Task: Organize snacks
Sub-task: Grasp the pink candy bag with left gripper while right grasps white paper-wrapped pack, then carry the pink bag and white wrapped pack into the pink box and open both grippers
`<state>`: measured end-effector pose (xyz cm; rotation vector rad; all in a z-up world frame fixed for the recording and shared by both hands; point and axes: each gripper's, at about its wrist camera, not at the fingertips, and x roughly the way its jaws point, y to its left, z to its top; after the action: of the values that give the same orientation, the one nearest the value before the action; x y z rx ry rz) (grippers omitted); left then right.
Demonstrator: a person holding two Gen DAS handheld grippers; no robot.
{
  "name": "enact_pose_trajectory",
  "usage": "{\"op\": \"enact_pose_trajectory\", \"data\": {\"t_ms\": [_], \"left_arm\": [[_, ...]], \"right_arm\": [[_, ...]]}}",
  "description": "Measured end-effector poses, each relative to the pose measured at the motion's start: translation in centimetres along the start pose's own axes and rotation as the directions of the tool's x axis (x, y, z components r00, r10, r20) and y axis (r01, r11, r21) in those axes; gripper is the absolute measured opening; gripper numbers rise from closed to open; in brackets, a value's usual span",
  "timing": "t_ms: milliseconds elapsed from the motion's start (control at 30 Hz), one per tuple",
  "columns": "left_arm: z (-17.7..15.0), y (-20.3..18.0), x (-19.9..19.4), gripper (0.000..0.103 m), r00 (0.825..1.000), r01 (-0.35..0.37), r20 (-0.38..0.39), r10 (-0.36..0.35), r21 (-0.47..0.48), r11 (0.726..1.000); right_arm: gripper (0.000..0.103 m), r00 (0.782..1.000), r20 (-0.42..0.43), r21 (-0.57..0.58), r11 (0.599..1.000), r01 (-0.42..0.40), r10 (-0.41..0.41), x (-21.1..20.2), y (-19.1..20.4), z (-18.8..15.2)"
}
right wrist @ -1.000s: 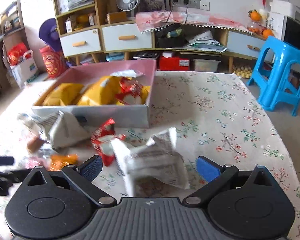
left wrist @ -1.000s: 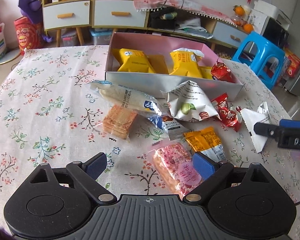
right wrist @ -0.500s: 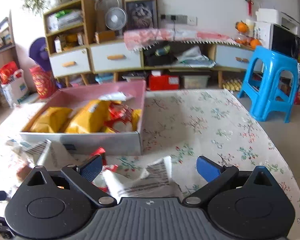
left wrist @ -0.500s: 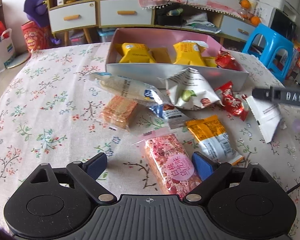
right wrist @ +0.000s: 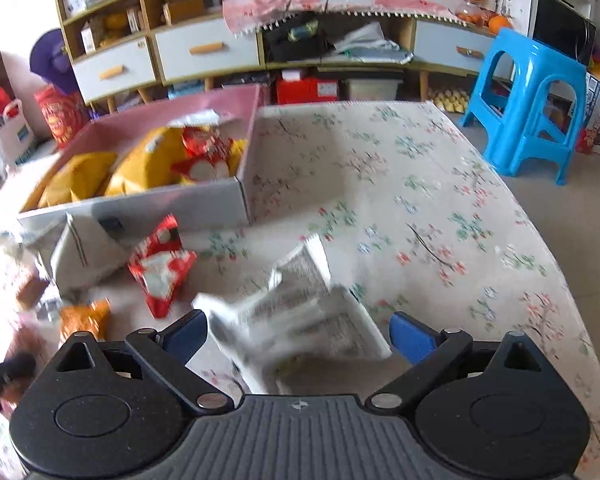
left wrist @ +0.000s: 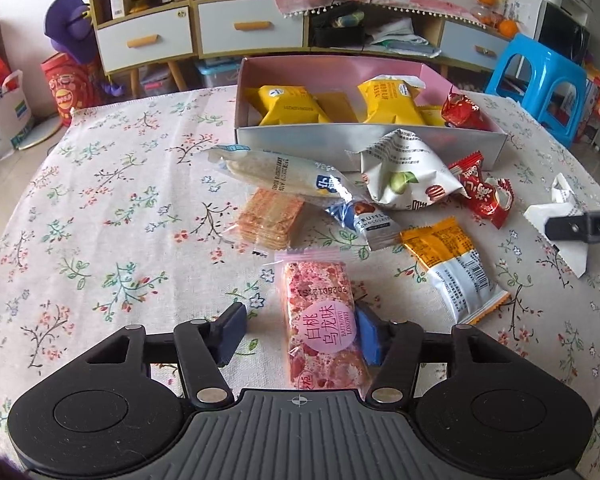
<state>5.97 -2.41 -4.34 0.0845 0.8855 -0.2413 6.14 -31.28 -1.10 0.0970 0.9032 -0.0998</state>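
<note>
A pink nougat packet [left wrist: 324,328] lies on the floral tablecloth between the fingers of my left gripper [left wrist: 300,332]. Its jaws are closing: the right pad [left wrist: 368,336] touches the packet, while the left pad [left wrist: 232,328] still stands clear of it. My right gripper [right wrist: 300,334] is open wide around a crumpled white packet [right wrist: 300,312]. Behind both stands the pink-lined box [left wrist: 340,136], which holds yellow packets [left wrist: 288,106] and a red one [left wrist: 460,110]. That box [right wrist: 140,208] sits at the left in the right wrist view.
Loose snacks lie in front of the box: an orange-and-silver packet [left wrist: 452,264], a cracker pack [left wrist: 270,220], a long white bar [left wrist: 276,172], a truffle packet [left wrist: 370,224], a white nut bag [left wrist: 408,176], a red candy [left wrist: 484,192]. A blue stool [right wrist: 536,96] stands beyond the table.
The left jaws have narrowed around the pink packet, which now lies deeper between them. The right gripper has stayed wide and shifted a little over the white packet.
</note>
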Motion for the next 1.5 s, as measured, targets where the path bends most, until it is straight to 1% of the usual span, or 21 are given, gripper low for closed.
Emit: {"op": "enact_pose_trajectory", "data": {"t_ms": [67,167,300,400,467,567,633,733,867,933,967,1000,1067,1100,1133,1167,1233,1333,1433,1500], "left_arm": [[0.1,0.0,0.0,0.055,1.0,0.017,-0.002,-0.017,0.001,1.0],[0.2,-0.1,0.0,0.058,0.999,0.035,-0.003,-0.035,-0.009,0.999],[0.1,-0.5,0.0,0.058,0.999,0.046,-0.004,-0.046,0.006,0.999],[0.0,-0.7,0.1,0.057,0.999,0.041,0.003,-0.041,0.02,0.999],[-0.1,-0.7,0.0,0.055,0.999,0.039,0.006,-0.039,0.023,0.999],[-0.1,-0.5,0.0,0.053,0.999,0.036,0.009,-0.037,0.015,0.999],[-0.2,-0.3,-0.1,0.048,0.999,0.036,0.009,-0.036,0.003,0.999],[-0.1,0.2,-0.2,0.044,0.999,0.043,0.008,-0.043,-0.023,0.999],[-0.1,0.3,-0.2,0.042,0.999,0.046,0.01,-0.046,-0.04,0.998],[-0.1,0.3,-0.2,0.04,0.999,0.043,0.012,-0.043,-0.04,0.998],[-0.1,0.2,-0.2,0.039,0.999,0.042,0.013,-0.041,-0.037,0.998],[-0.1,0.2,-0.2,0.038,0.999,0.041,0.014,-0.04,-0.034,0.999],[-0.2,0.1,-0.3,0.036,0.999,0.043,0.014,-0.043,-0.029,0.999],[-0.2,0.1,-0.3,0.034,0.999,0.046,0.013,-0.046,-0.028,0.999],[-0.2,0.1,-0.4,0.034,0.999,0.051,0.012,-0.051,-0.03,0.998],[-0.2,0.2,-0.5,0.033,0.998,0.057,0.011,-0.057,-0.032,0.998],[-0.3,0.3,-0.5,0.032,0.998,0.067,0.01,-0.066,-0.033,0.997],[-0.3,0.5,-0.5,0.031,0.997,0.077,0.008,-0.076,-0.047,0.996],[-0.1,0.7,-0.5,0.03,0.996,0.086,0.001,-0.086,-0.068,0.994],[0.0,1.0,-0.5,0.03,0.995,0.095,-0.005,-0.096,-0.089,0.992]], "right_arm": [[0.089,1.0,-0.012,0.007,1.0,0.003,-0.003,-0.1,-0.5,-0.2],[0.089,1.0,-0.012,0.048,0.999,-0.014,0.014,-0.5,-1.2,-0.4],[0.089,0.996,-0.004,0.119,0.989,-0.093,0.094,-0.8,-1.7,-0.6],[0.087,0.987,-0.018,0.179,0.972,-0.153,0.159,-0.5,-1.9,-0.5],[0.087,0.982,-0.016,0.227,0.958,-0.178,0.186,-0.3,-2.1,-0.3],[0.086,0.981,-0.009,0.283,0.942,-0.183,0.194,-0.2,-2.4,0.0],[0.086,0.982,-0.007,0.321,0.93,-0.177,0.19,0.0,-2.8,0.0],[0.085,0.976,-0.021,0.409,0.893,-0.188,0.215,0.6,-3.7,0.1],[0.083,0.971,-0.001,0.535,0.82,-0.202,0.24,0.8,-5.3,0.3],[0.081,0.971,0.0,0.566,0.801,-0.197,0.24,1.0,-5.5,0.4],[0.076,0.973,-0.001,0.564,0.804,-0.189,0.23,1.0,-5.4,0.5],[0.074,0.976,-0.008,0.552,0.815,-0.177,0.217,1.0,-5.1,0.6],[0.063,0.981,-0.018,0.506,0.848,-0.158,0.194,0.9,-4.5,0.8],[0.061,0.982,-0.02,0.478,0.865,-0.154,0.186,0.9,-4.2,0.8],[0.053,0.983,-0.021,0.449,0.88,-0.153,0.182,0.9,-4.0,0.8],[0.042,0.982,-0.021,0.422,0.893,-0.159,0.185,0.9,-3.9,0.9],[0.037,0.982,-0.041,0.359,0.92,-0.155,0.182,1.1,-3.4,0.9],[0.034,0.989,-0.042,0.236,0.963,-0.127,0.141,1.0,-2.3,0.9],[0.033,0.993,-0.029,0.149,0.983,-0.108,0.113,0.8,-1.4,0.6],[0.032,0.994,-0.022,0.124,0.987,-0.103,0.106,0.7,-1.2,0.5]]}}
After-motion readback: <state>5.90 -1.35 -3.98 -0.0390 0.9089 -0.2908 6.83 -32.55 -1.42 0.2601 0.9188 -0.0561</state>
